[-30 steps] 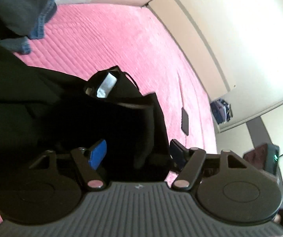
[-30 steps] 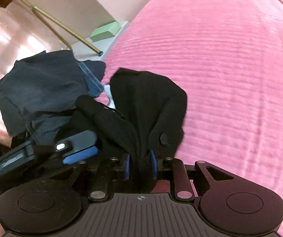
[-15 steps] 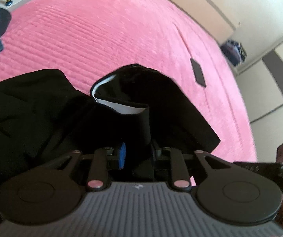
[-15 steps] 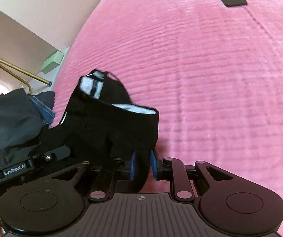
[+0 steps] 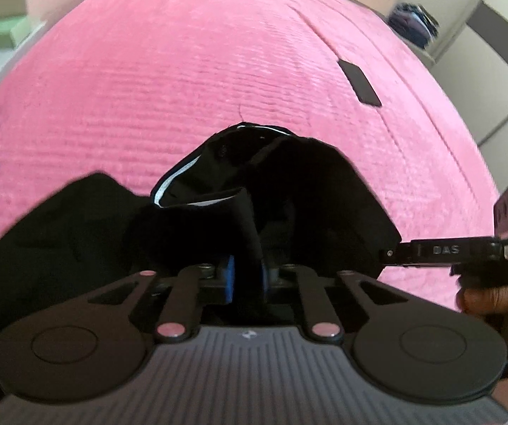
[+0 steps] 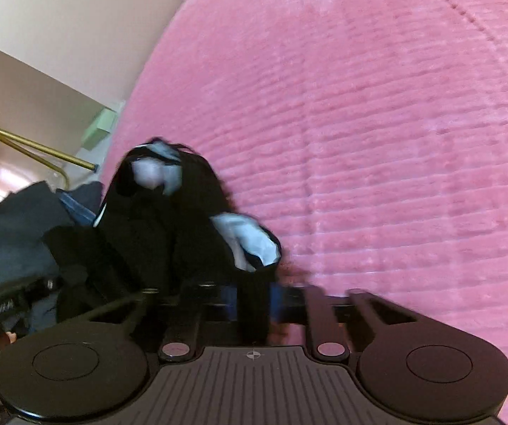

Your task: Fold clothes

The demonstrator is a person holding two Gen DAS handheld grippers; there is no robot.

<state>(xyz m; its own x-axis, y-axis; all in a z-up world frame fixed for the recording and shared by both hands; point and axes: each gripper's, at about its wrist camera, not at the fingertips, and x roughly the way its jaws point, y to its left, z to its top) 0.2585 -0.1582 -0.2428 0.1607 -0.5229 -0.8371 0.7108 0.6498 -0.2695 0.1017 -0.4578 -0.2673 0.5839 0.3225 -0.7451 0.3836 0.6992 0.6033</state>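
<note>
Garment [image 5: 289, 191], black, stretches away across the pink bedspread [image 5: 218, 53], pinched by left gripper [image 5: 246, 276] and right gripper [image 6: 254, 301], their jaws having just closed

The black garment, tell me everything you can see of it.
The black garment is dark, soft cloth with a pale lining showing at its openings, and a small button. It is bunched and crumpled, part lifted, part lying on the pink bedspread. Both the left gripper and right gripper have just closed, each pinching a fold of it.

Black garment [image 5: 307, 191] hides both jaws' pads; clothes pile [image 6: 13, 226] blurred, cut off
</note>
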